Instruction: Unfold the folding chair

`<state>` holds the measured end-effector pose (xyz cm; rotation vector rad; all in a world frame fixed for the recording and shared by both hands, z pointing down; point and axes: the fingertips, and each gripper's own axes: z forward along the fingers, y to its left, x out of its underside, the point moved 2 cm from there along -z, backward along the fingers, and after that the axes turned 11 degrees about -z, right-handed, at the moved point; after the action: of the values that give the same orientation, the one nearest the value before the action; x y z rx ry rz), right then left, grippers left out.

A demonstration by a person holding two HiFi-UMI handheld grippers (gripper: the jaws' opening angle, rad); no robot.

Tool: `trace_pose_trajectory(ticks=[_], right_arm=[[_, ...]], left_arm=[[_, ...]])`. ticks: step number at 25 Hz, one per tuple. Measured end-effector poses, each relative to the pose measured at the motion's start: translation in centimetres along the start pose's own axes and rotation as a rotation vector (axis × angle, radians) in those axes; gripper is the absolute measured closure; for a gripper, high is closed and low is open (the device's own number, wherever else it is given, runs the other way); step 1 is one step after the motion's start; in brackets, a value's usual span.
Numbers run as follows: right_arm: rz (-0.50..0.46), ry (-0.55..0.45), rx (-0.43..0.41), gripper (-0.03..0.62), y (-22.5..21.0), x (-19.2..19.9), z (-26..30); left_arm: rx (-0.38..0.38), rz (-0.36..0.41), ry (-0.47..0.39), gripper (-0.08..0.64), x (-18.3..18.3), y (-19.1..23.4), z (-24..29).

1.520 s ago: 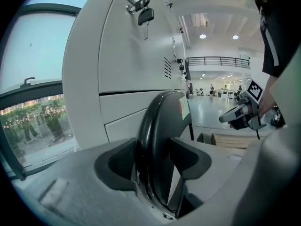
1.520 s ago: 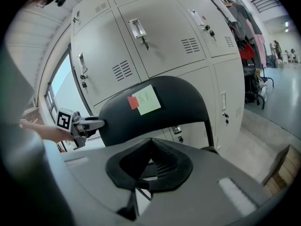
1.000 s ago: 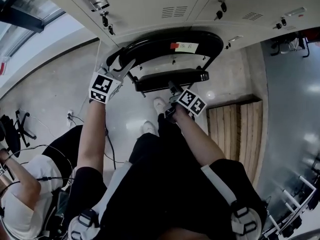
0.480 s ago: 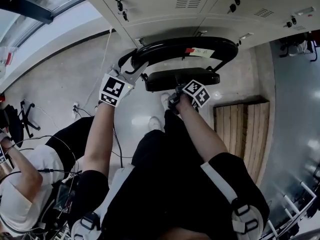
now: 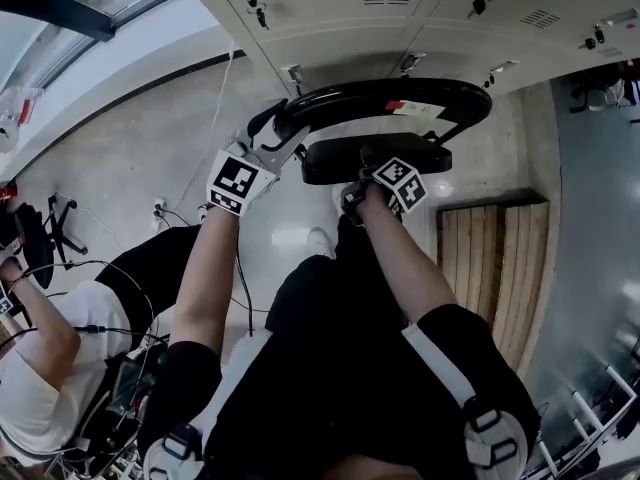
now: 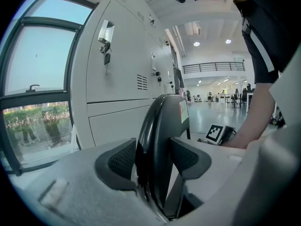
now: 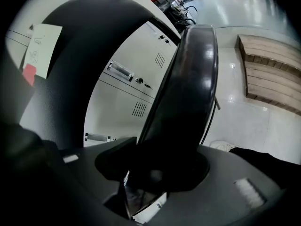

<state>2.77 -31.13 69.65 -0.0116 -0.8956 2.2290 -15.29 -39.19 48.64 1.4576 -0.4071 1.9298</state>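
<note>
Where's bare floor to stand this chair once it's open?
Best patch: the bare floor left of the folding chair, bordered by the lockers and the cables. A narrower strip lies between the chair and the slatted wooden platform. Crowded: the person's shoe right under the seat, and the seated person lower left.

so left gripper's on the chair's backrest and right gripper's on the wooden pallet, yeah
No: the right gripper is on the chair's seat, not the pallet; its jaws have just been closing round it, as the right gripper view shows. Rest holds.
</note>
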Motion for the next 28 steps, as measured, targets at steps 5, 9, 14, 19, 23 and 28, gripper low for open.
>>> trace_pose_trajectory(ticks=[5,9,14,19,23,28], right_arm=[[0.017,-0.001,-0.020,0.393,-0.9,1.0,-0.6],[0.018,-0.016,-0.040,0.394,-1.7,1.5,-1.0],[0.032,-0.015,-0.065,0.391,-3.3,2.8,-1.7],[0.044,-0.012,-0.091,0.383,-5.8,4.8,-2.7],[0.055,-0.024,-0.113,0.385,-7.1,6.0,-3.5],[0.065,-0.031,-0.125,0.383,-9.1,7.2,-4.4]], left_arm=[[0.007,-0.092,-0.021,0.319,0.3,1.3,0.7],[0.047,-0.158,-0.024,0.321,0.5,2.0,1.3],[0.036,-0.172,-0.025,0.321,0.9,3.3,2.3],[0.020,-0.147,-0.036,0.324,1.6,3.1,2.2],[0.036,-0.133,-0.045,0.328,2.1,2.2,1.6],[0.035,-0.117,-0.036,0.328,2.7,0.9,1.2]])
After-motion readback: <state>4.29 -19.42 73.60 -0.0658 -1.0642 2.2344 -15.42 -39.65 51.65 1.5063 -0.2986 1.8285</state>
